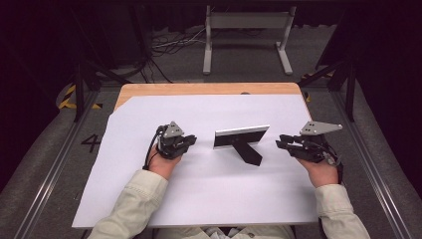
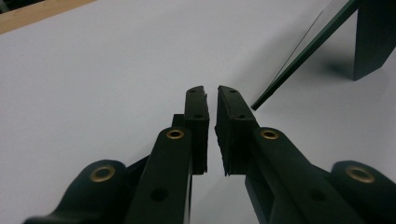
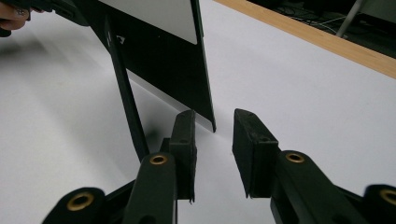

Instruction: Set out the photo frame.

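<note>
One white sheet (image 1: 209, 199) covers the tabletop (image 1: 149, 89); near its middle a black picture frame (image 1: 241, 136) stands on its back leg. Left of the frame, the left gripper (image 1: 191, 140) is nearly closed and empty. Right of the frame, the right gripper (image 1: 279, 141) is partly open, empty.

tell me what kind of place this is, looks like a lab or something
Probably a lab recording station, not a home: a wooden table covered with a white sheet, aluminium framing rails alongside, loose cables on the grey floor, and dark curtains behind.
</note>
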